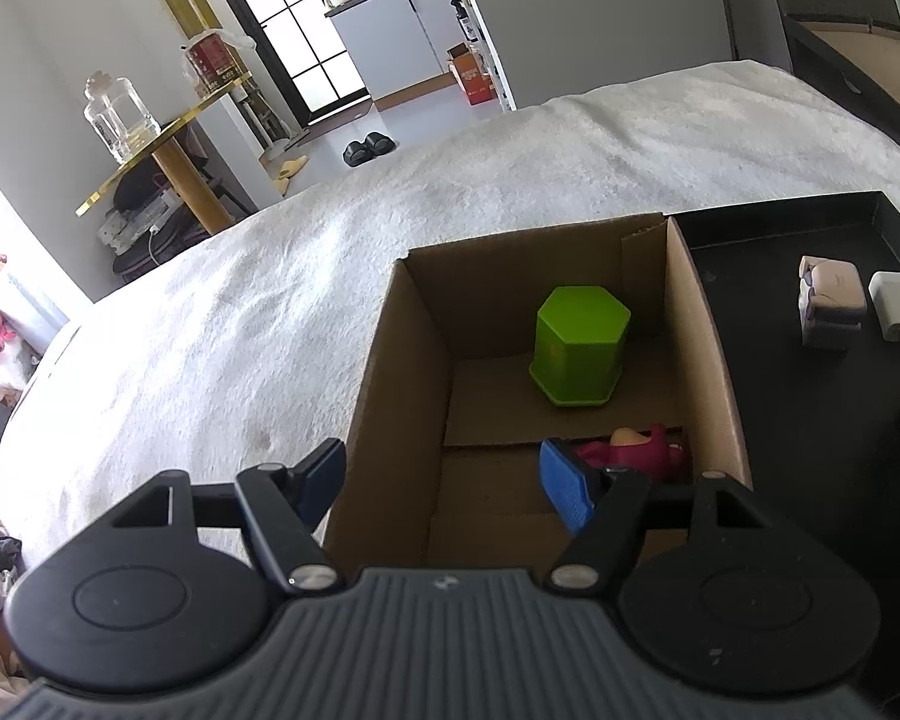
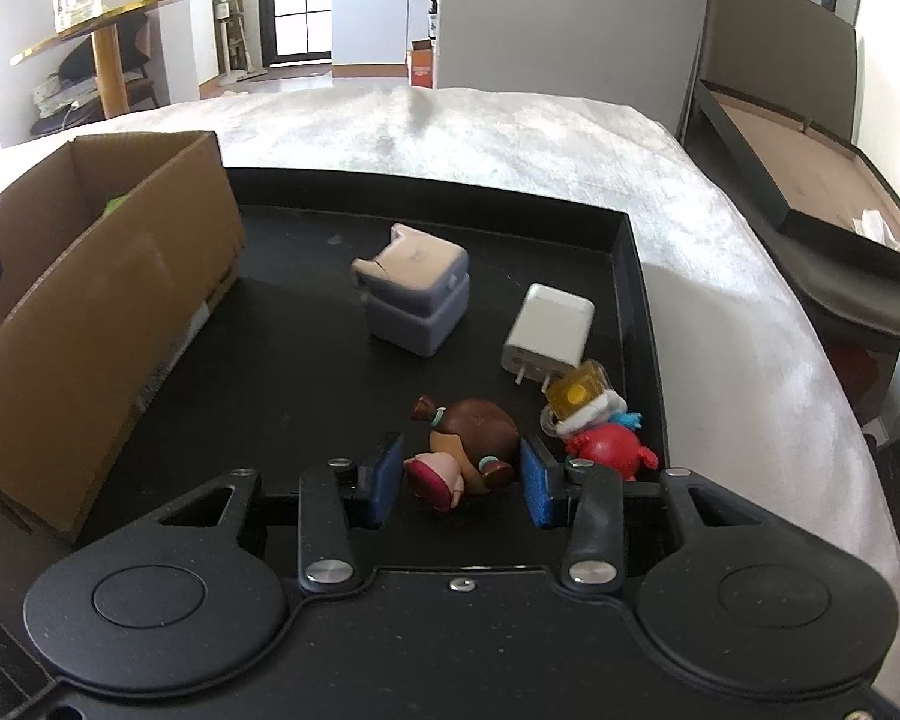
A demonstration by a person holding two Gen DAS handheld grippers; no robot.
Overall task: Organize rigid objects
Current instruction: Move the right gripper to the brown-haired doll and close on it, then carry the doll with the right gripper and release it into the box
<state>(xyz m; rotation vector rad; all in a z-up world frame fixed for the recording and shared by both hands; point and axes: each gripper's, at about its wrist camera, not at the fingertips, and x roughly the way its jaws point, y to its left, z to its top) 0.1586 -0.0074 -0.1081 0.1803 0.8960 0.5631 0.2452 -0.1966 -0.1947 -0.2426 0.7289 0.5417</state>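
White fuzzy bedspread point(image 2: 510, 138) under black rectangular tray point(image 2: 621, 252), where small brown-haired hard plastic doll figurine point(image 2: 465, 450) is bracketed by wide-open right gripper point(image 2: 462, 474), judged light, stiff, slick, best pinched across head; left gripper point(image 1: 444, 480) spread wide over brown cardboard box point(image 1: 402, 360).

White bedspread point(image 1: 510, 168), gold-edged table point(image 1: 168, 138), bright window point(image 1: 294, 18).

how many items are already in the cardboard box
2 visible: a green hexagonal container standing near the cardboard box's far wall, and a pink toy in the nearer part, partly hidden behind the left gripper. More may be hidden.
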